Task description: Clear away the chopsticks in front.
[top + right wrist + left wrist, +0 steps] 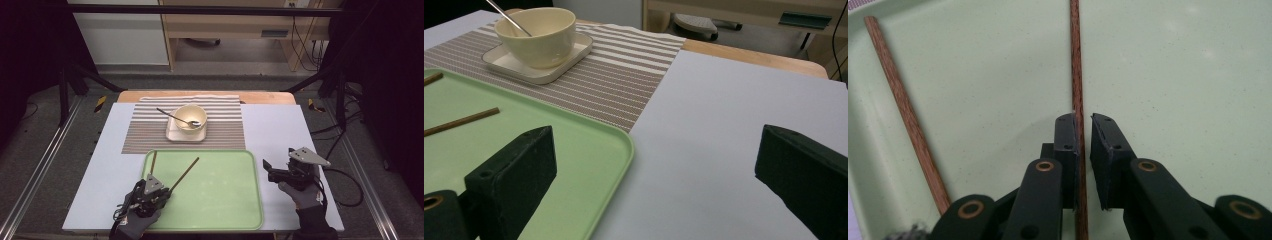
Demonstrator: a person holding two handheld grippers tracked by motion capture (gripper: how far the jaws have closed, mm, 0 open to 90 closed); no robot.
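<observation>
Left claw [1083, 125] on a chopstick [1076, 60]

My jaws straddled it, nearly closed, its length running straight ahead along them; my right claw [654, 175] gaped wide off the tray [250, 200].

We wear grey knit gloves with dark cuffs on both hands. Our left gripper [150, 190] and right gripper [280, 170] are black, each topped by a grey three-cornered plate, the right trailing a black cable. Their fingers [1068, 150] are flat black blocks on arms with brass-ringed pivots.
</observation>
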